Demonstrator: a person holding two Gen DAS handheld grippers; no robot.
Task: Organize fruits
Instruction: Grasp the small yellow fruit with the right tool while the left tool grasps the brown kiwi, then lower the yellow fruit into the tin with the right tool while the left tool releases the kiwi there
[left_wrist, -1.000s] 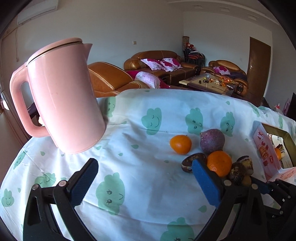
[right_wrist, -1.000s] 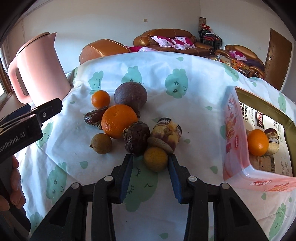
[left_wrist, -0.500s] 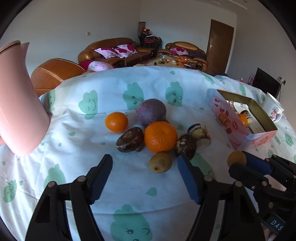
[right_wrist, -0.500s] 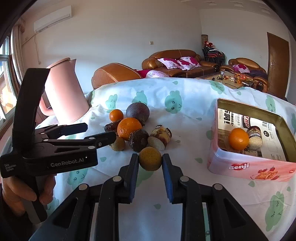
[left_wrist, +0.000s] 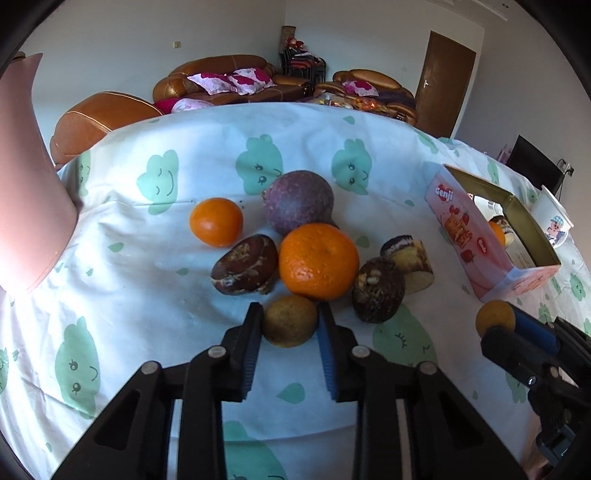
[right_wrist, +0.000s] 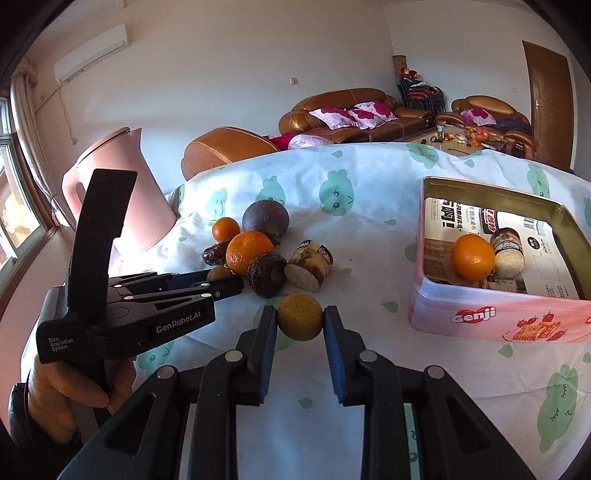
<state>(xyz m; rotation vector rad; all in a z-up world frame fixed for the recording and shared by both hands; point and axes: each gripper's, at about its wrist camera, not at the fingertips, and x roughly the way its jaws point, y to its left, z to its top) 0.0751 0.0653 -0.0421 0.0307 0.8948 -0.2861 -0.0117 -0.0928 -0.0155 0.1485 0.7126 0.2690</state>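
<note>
A heap of fruit and cakes lies on the cloud-print cloth: a big orange (left_wrist: 318, 260), a small orange (left_wrist: 216, 221) and a purple passion fruit (left_wrist: 298, 202). At its near edge sits a small brownish-yellow fruit (left_wrist: 290, 325). My left gripper (left_wrist: 290, 321) is closing on this fruit, and both pads touch its sides. My right gripper (right_wrist: 300, 315) is shut on a small yellow-orange fruit (right_wrist: 300, 320), held just above the cloth left of the pink tin (right_wrist: 491, 314). The tin stands open with an orange (right_wrist: 472, 256) and a cake inside.
A pink kettle (left_wrist: 29, 184) stands at the far left of the table. Several brown cakes (left_wrist: 245, 266) lie among the fruit. A white mug (left_wrist: 552, 221) stands behind the tin. A hand (right_wrist: 62, 391) holds the left gripper's grip. Sofas fill the background.
The left gripper swung right from the kettle to the heap, dropped, and closed its wide jaws onto the brownish-yellow fruit. The right gripper closed on its fruit and lifted it away from the heap.
</note>
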